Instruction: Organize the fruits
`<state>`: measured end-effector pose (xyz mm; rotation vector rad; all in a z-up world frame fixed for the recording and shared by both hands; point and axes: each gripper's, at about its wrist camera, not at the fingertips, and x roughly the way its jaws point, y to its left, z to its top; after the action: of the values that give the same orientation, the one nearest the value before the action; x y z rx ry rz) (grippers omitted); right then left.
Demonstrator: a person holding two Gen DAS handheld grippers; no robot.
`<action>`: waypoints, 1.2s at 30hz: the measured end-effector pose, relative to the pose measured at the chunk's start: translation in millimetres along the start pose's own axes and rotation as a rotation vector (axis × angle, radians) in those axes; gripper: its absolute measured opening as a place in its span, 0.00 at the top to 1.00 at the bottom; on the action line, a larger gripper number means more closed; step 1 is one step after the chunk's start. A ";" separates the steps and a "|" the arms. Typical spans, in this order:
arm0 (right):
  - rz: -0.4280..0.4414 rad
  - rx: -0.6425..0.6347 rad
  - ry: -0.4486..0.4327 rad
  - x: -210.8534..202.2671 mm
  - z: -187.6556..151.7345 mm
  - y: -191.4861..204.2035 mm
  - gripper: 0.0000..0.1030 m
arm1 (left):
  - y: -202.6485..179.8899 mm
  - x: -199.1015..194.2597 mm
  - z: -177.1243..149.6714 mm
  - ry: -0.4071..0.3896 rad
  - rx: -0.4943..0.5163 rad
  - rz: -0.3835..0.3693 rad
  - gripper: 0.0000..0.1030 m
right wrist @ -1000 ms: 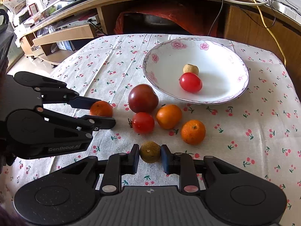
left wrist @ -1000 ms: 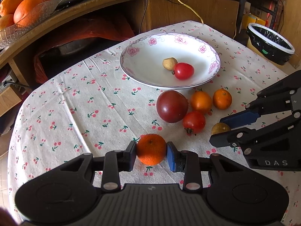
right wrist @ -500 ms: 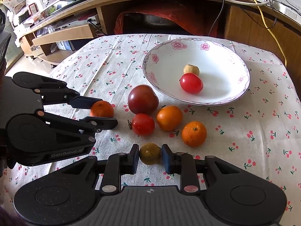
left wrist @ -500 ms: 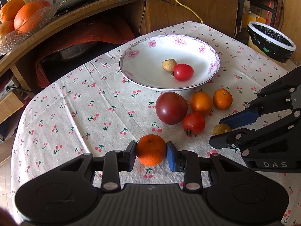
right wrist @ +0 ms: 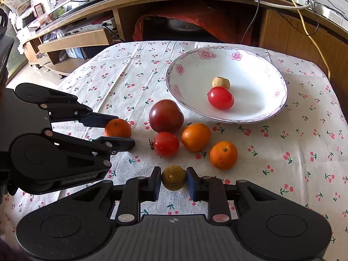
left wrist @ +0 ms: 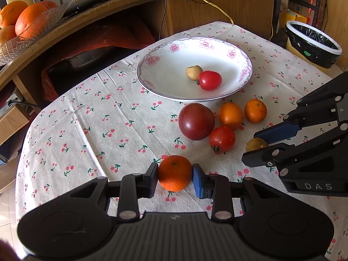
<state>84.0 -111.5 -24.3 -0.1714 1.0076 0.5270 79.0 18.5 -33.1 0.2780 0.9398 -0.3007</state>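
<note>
With both grippers loaded at once, the step in hand looks like lifting and carrying to the plate (left wrist: 246, 66), so go slow. The left gripper (left wrist: 175, 176) has its fingers pinching a small orange (left wrist: 174, 173) square across the middle, low over the counter (left wrist: 87, 117) at about 6 o'clock from the plate. The right gripper (right wrist: 173, 181) has its fingers pinching a little brownish-green fruit (right wrist: 173, 177), also around 6 o'clock.

The plate holds one red tomato (right wrist: 220, 98) with a small tan fruit (right wrist: 221, 82) touching it at 12 o'clock. Loose on the cloth between grippers and plate: a big dark tomato (right wrist: 166, 116), a red tomato (right wrist: 166, 144) and two more oranges (right wrist: 196, 137).

My take: lift straight up first so you clear that cluster, then go in one hand at a time and release low, since round fruit will roll in the dish.
</note>
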 end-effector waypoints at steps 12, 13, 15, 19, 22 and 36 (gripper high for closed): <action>-0.005 0.001 -0.004 -1.6 0.1 0.9 0.80 | -2.2 -3.0 1.2 0.003 0.009 0.001 0.60; -0.005 0.002 -0.006 -2.0 0.3 1.0 0.80 | -2.4 -3.9 1.7 0.001 0.010 0.000 0.60; -0.004 0.002 -0.009 -3.4 1.2 1.3 0.80 | -2.6 -5.5 3.0 -0.004 0.010 -0.001 0.60; -0.006 0.005 -0.022 -7.0 3.1 1.9 0.80 | -2.7 -8.5 5.9 -0.015 0.008 -0.003 0.60; -0.008 0.007 -0.034 -10.1 4.1 1.0 0.80 | -2.6 -10.0 8.6 -0.020 0.002 -0.007 0.60; -0.019 0.028 -0.082 -20.1 13.0 -4.9 0.80 | -6.3 -15.2 27.2 -0.055 0.001 -0.015 0.60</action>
<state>87.9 -117.8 -1.0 -0.1332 0.9327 0.4988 88.5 4.8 -6.0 0.2622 0.8882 -0.3210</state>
